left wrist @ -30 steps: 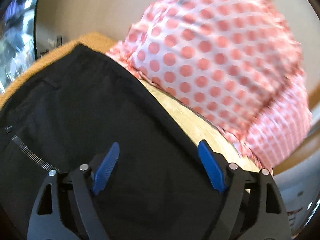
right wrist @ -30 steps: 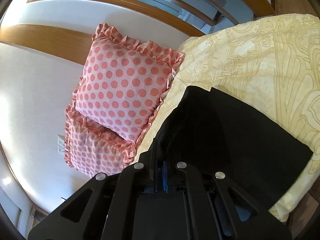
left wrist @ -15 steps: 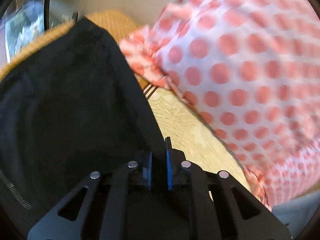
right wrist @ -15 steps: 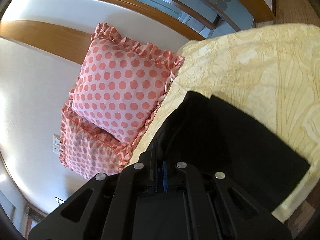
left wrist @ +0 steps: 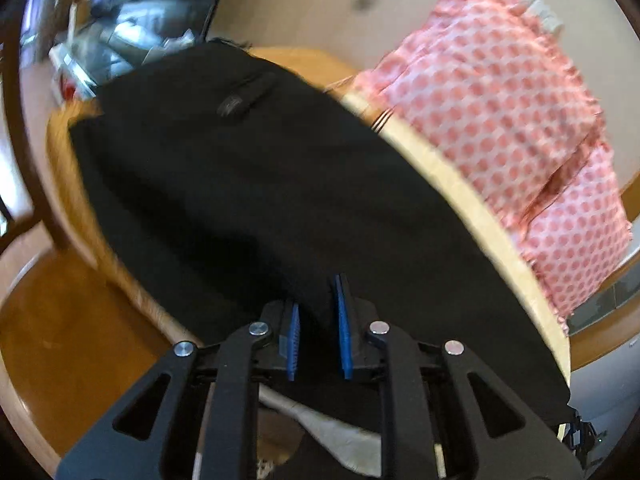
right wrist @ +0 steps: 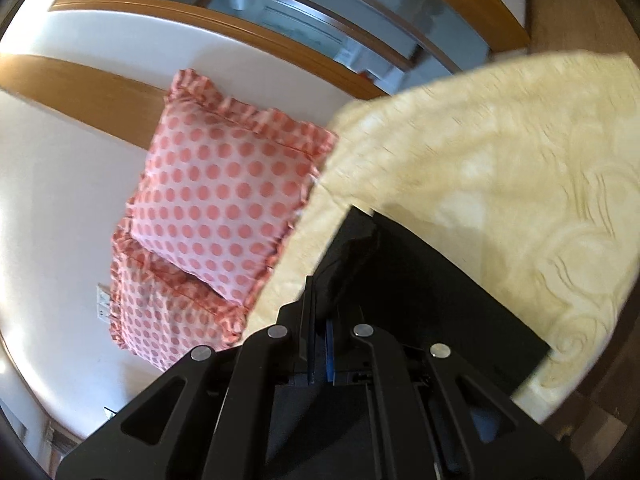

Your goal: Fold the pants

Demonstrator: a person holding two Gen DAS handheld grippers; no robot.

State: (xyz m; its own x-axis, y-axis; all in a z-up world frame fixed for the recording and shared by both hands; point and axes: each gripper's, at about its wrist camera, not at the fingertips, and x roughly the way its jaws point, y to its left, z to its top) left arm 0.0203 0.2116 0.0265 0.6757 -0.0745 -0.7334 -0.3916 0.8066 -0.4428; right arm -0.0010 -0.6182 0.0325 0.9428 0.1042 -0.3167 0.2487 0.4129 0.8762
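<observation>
The black pants point(left wrist: 256, 184) lie spread on a cream patterned bedspread point(right wrist: 500, 184); they also show in the right wrist view point(right wrist: 432, 288). My left gripper point(left wrist: 318, 308) is shut on a fold of the black fabric, its blue pads point(left wrist: 341, 312) pinching it. My right gripper point(right wrist: 320, 336) is shut on the pants' edge near the pillows and holds it lifted above the bedspread. A pocket flap point(left wrist: 244, 96) shows at the far end of the pants.
Two pink polka-dot pillows point(right wrist: 224, 200) lean against the white wall and wooden headboard point(right wrist: 80, 92); they also show in the left wrist view point(left wrist: 500, 120). The bed edge and wooden floor point(left wrist: 60, 320) lie at the left.
My left gripper shut on the pants and has lifted them, the view now higher and farther back. My right gripper has risen with its held edge.
</observation>
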